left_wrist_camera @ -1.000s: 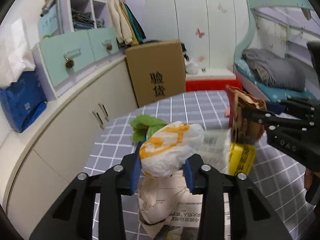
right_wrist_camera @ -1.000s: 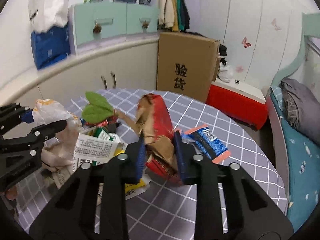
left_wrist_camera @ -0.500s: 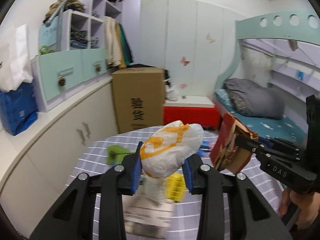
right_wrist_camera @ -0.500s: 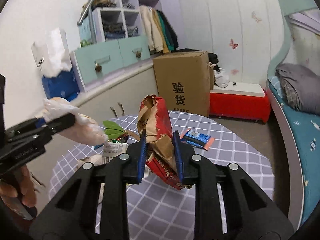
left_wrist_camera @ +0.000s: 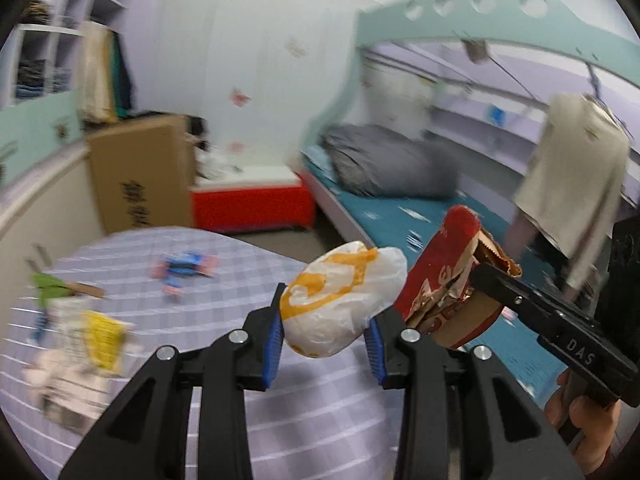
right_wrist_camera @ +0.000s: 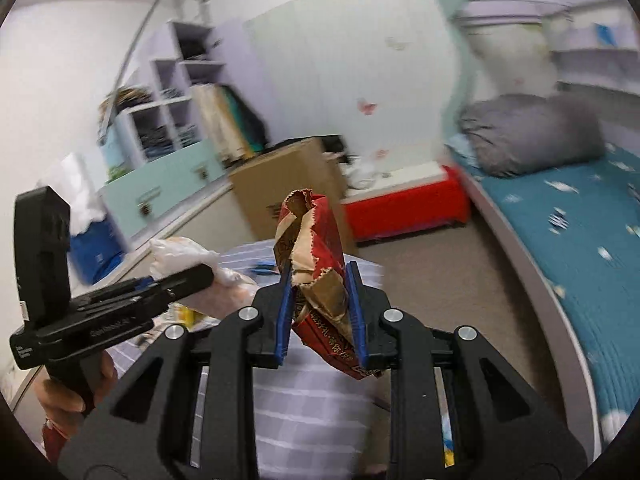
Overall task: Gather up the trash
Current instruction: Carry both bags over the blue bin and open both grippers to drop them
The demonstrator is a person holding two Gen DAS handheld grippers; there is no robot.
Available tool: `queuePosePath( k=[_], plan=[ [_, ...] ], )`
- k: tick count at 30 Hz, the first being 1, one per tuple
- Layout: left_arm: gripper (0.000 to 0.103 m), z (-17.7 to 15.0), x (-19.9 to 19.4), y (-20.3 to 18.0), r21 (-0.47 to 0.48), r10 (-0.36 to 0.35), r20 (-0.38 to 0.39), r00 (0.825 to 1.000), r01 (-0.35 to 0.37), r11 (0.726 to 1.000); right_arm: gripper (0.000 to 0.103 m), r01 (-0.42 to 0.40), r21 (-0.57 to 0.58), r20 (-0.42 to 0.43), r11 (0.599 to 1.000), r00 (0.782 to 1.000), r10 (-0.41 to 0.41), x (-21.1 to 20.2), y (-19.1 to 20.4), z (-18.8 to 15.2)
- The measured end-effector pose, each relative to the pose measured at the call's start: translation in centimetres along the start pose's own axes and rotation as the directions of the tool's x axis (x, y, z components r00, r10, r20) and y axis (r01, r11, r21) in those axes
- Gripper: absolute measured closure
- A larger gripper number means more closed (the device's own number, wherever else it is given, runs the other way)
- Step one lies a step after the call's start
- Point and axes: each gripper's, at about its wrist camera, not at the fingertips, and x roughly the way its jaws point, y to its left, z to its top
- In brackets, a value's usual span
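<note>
Trash is held in both grippers above the table: the left gripper has its jaws closed on a white-and-orange wrapper, and the right gripper has its jaws clamped on a crumpled red-and-brown bag. More trash lies on the table: a blue packet, a yellow paper and a green leaf.
</note>
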Motion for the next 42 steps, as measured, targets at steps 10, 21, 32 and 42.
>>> queuePosePath(
  k=[10, 21, 32, 42],
  plan=[
    [0.068, -6.7, 11.9, -11.1, 0.068, -0.160, -0.257, 0.953, 0.183, 0.981, 0.078, 0.267, 0.204, -0.115, 0.942, 0.962, -0.247, -3.9, -13.6, -9.2],
    [0.068, -14.7, 23.9, -14.9, 0.093, -0.100, -0.469, 0.877, 0.162, 0.982, 0.074, 0.398, 0.368, -0.285, 0.840, 0.909, -0.306, 2.4, -22.8, -19.0],
    [0.067, -18.9, 29.7, -14.6, 0.085, -0.067, -0.584, 0.809, 0.144, 0.986, 0.041, 0.446, 0.435, -0.344, 0.782, 0.885, -0.313, 4.1, -26.0, -22.4],
    [0.065, -22.1, 32.2, -15.7, 0.085, -0.070, -0.672, 0.737, 0.171, 0.982, 0.036, 0.494, 0.467, -0.352, 0.733, 0.865, -0.358, 2.4, -27.5, -24.3]
  ],
)
